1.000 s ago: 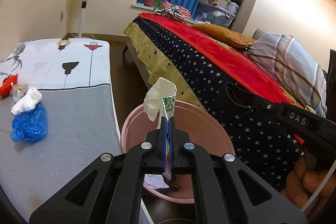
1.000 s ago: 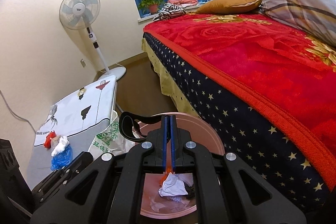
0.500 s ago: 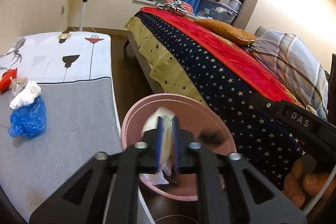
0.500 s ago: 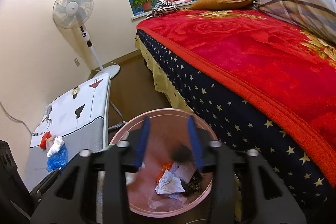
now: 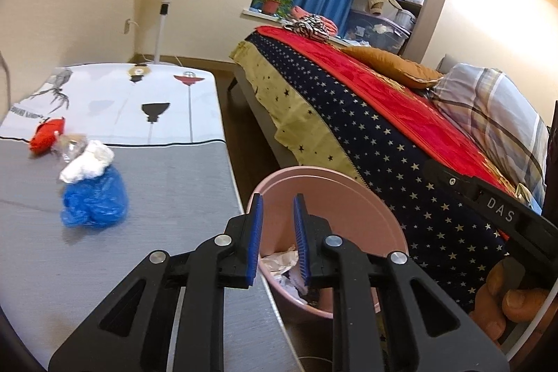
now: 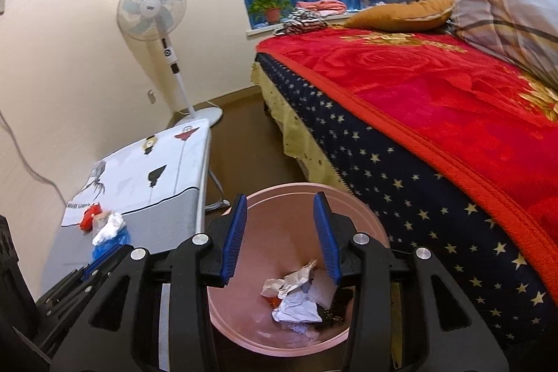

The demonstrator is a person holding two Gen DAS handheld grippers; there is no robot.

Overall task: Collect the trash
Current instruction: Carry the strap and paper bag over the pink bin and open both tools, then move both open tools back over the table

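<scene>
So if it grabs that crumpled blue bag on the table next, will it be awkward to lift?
Probably not. The blue bag looks like thin crinkled plastic, so likely light and floppy, squashing between the fingers. The white wad lies against it and may tumble off.

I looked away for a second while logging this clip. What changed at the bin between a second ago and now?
Both grippers opened. The left gripper let go of the white and green wrapper, and the right gripper released a small orange scrap; both are gone from the fingers, apparently dropped among the trash in the pink bin. The blue bag, white wad and red piece stayed on the table.
</scene>
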